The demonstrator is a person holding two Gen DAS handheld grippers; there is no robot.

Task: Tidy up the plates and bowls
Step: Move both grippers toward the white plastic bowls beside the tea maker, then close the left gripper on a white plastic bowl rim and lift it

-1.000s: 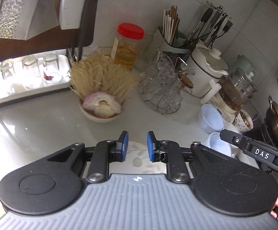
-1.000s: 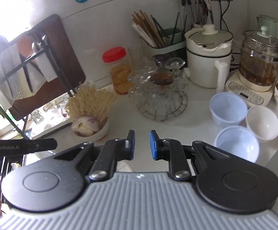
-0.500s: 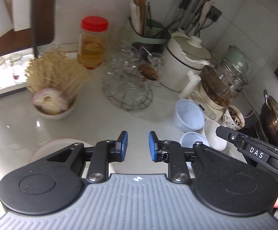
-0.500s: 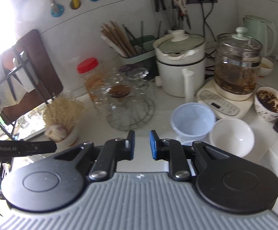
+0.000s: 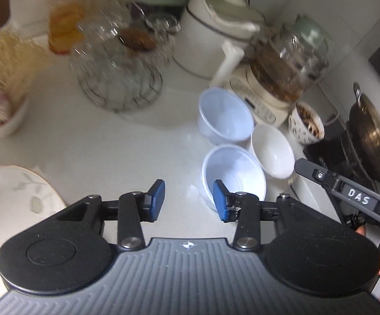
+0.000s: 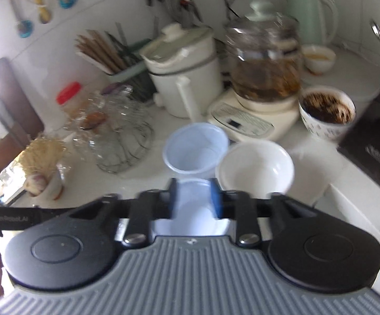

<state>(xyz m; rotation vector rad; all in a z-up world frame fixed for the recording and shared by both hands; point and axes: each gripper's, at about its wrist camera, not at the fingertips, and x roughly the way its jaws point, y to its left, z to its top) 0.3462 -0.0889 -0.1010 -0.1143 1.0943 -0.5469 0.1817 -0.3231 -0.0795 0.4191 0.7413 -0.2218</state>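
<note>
Plastic bowls (image 5: 233,173) cluster at two o'clock on the bench (image 5: 116,141). Both grippers' jaws have just been opening and stand apart, empty; the right gripper (image 6: 193,198) should straddle the nearest rim squarely before closing.

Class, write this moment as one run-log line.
left hand-held gripper: opening, empty | right hand-held gripper: opening over near blue bowl | white bowl, far blue bowl: untouched
</note>
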